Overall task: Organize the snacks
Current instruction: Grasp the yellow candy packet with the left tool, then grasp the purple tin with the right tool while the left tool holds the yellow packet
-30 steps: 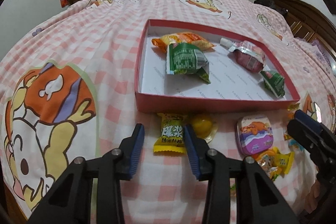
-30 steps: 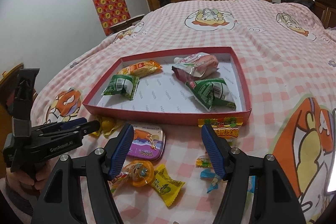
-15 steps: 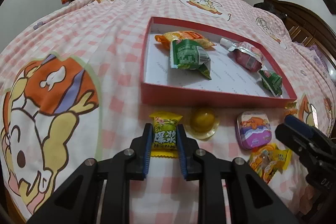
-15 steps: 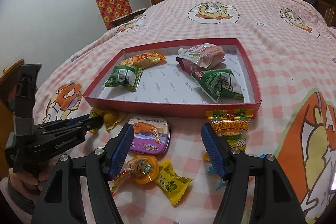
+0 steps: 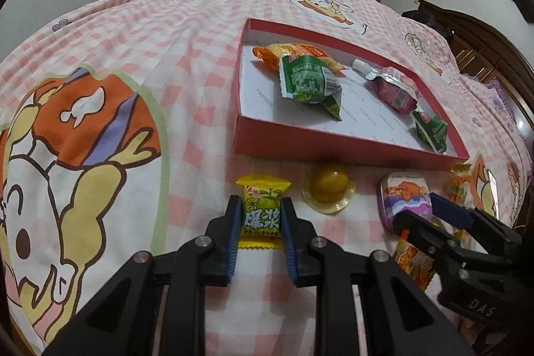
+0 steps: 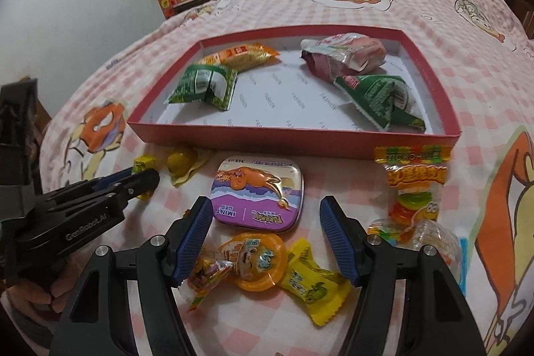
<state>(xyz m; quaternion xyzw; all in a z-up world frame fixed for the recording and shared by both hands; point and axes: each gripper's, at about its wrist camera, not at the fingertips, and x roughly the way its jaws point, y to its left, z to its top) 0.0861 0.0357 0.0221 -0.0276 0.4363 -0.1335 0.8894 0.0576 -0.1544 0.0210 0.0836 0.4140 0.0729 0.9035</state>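
My left gripper [image 5: 261,206] is shut on a yellow candy packet [image 5: 262,216] that lies on the checked bedspread just in front of the red tray [image 5: 333,145]. In the right wrist view the left gripper [image 6: 140,181] hides most of that packet. My right gripper [image 6: 266,206] is open, its fingers astride the near end of a purple mint tin [image 6: 258,194] and not touching it. The red tray [image 6: 267,142] holds two green packets, an orange packet and a pink pouch.
Loose on the bedspread are a yellow jelly cup [image 5: 330,189], an orange jelly cup [image 6: 257,259], a yellow candy [image 6: 310,286], a burger gummy packet [image 6: 414,186] and clear-wrapped sweets. A wooden wardrobe and a headboard stand beyond the bed.
The left gripper's jaws closed onto the yellow candy packet. The right gripper moved forward and down, so the mint tin now lies between its fingers.
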